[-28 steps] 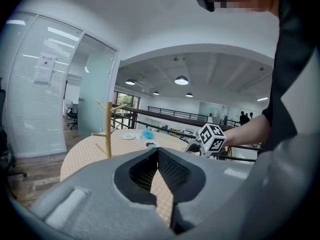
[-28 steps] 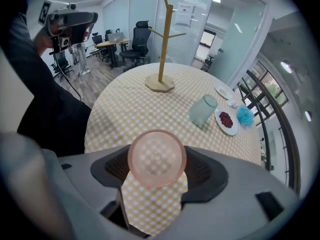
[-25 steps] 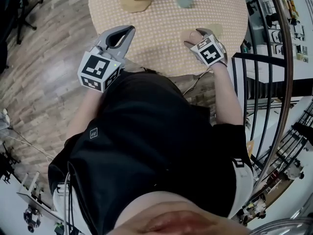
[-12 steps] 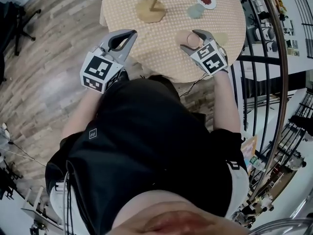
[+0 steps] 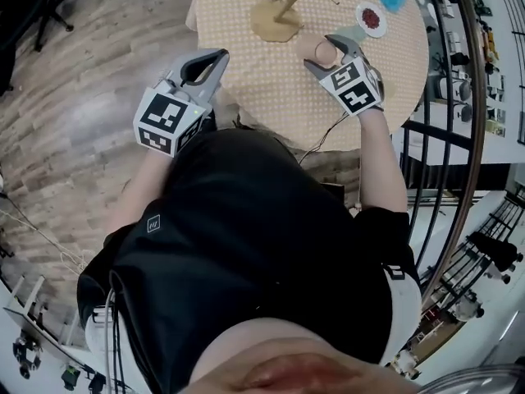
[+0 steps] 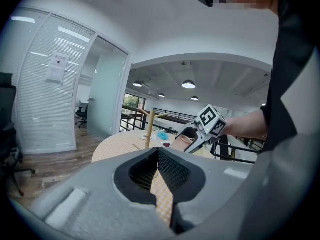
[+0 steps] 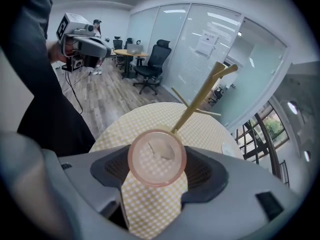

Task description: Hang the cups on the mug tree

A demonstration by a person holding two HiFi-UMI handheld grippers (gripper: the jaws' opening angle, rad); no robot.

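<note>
Pink cup (image 7: 157,157) — we are grasping it in the right gripper (image 5: 322,53) over the table (image 5: 246,72), at 4 o'clock from the mug tree (image 5: 277,25) | left gripper (image 5: 220,54) — jaws clenched together | wall notice (image 6: 56,66) — unreadable

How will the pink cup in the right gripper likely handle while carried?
The cup looks thin and see-through, so probably light plastic. Held across its round wall by the right gripper, it may slip or twist.
</note>
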